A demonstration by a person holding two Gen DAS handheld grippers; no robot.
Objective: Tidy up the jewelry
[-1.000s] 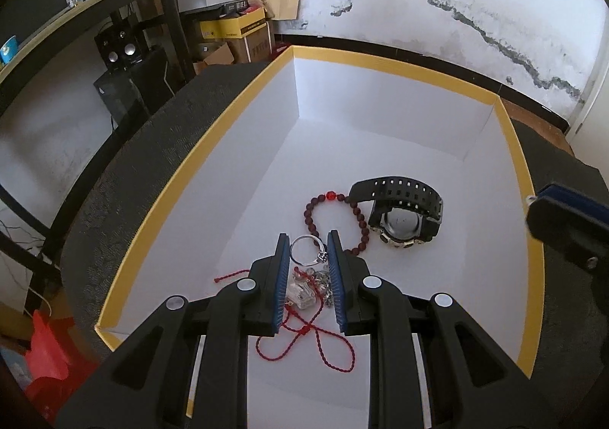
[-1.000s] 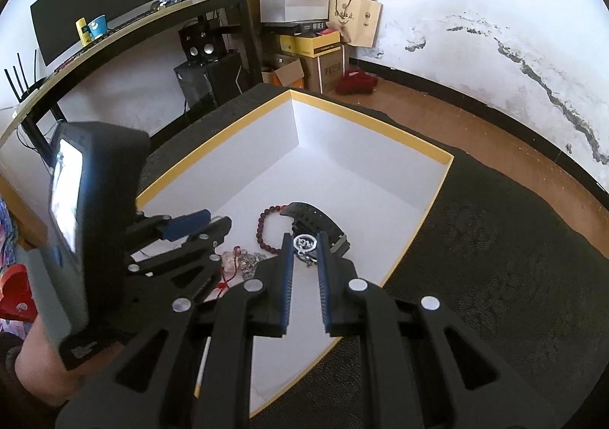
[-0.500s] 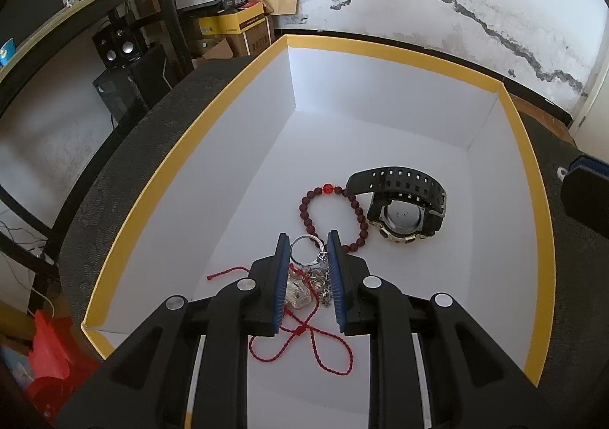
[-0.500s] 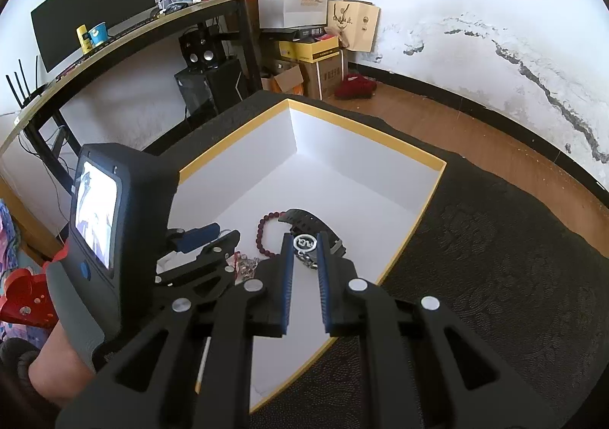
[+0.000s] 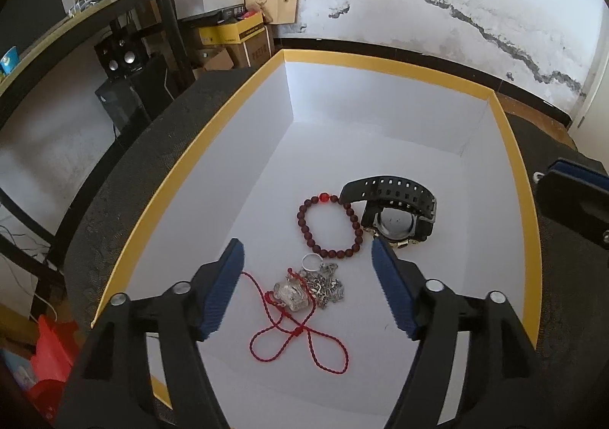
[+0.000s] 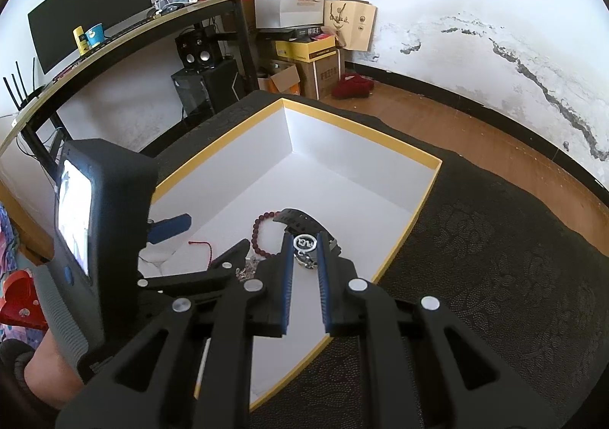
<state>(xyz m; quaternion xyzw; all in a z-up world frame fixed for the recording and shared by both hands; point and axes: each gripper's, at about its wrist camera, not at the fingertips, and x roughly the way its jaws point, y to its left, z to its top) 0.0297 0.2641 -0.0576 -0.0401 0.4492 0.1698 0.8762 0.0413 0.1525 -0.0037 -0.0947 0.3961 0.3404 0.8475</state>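
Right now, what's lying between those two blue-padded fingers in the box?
In the left wrist view, the open left gripper has a red cord with a clear pendant and a silver chain between its fingers, untouched.

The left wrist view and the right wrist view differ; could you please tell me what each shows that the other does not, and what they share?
Only the left wrist view: the red cord necklace laid out in full, its clear pendant, and the whole silver chain pile.
Only the right wrist view: the right tongs shut on a white ring charm, plus the monitor on the desk.
Both: the white box with its yellow rim, the bead bracelet and the black watch inside it.
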